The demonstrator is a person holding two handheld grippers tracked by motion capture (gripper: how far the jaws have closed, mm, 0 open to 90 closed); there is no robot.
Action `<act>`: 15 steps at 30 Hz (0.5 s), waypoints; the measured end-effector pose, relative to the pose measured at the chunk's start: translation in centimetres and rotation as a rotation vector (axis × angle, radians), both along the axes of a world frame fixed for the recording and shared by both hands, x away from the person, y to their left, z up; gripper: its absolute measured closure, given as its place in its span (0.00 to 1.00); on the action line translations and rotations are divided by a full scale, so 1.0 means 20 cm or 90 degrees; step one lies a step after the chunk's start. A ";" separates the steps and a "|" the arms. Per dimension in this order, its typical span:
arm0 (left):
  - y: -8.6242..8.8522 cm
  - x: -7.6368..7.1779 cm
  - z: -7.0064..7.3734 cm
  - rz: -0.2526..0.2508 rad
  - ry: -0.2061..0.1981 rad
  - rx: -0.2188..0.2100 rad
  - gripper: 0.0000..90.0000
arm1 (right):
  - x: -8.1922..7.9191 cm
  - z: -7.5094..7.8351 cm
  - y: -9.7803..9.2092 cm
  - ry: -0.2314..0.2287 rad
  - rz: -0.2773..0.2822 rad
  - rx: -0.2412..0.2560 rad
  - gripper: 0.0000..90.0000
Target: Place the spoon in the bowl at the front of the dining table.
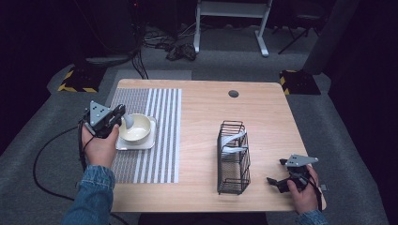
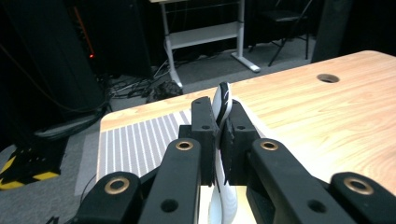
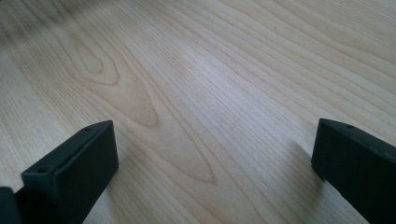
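A spoon (image 2: pixel 223 105) is pinched by the L gripper (image 1: pixel 114 121) jaws, held over the bowl (image 1: pixel 136 128), prob. for lifting out. R gripper (image 1: pixel 281 174) jaws are spread, resting low over the table (image 3: pixel 196 93).

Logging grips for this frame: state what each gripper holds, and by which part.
The left gripper is shut on the rim of the bowl. The right gripper is open, holding nothing.

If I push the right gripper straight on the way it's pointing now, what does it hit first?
Probably the bare table top: the open right gripper points down at the wood with nothing between. The wire rack sits off to its side.
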State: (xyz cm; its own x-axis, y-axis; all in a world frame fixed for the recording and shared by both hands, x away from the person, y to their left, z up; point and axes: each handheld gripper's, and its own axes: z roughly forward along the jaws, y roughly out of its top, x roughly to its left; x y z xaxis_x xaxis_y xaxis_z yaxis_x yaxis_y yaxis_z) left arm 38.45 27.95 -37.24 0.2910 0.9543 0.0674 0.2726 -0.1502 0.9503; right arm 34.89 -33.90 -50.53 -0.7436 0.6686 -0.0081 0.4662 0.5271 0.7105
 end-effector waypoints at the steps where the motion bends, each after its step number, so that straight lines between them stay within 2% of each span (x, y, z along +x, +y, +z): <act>1: 0.00 0.01 -0.01 0.004 0.002 0.002 0.94 | 0.00 0.00 0.00 0.000 0.000 0.000 0.01; 6: 0.03 0.04 -0.06 0.012 0.019 0.002 0.94 | 0.00 0.00 0.00 0.000 0.000 0.000 0.01; 12: 0.04 0.08 -0.12 0.022 0.035 -0.012 0.95 | 0.00 0.00 0.00 0.000 0.000 0.000 0.01; 15: 0.02 0.09 -0.14 0.019 0.039 0.013 0.95 | 0.00 0.00 0.00 0.000 0.000 0.000 0.01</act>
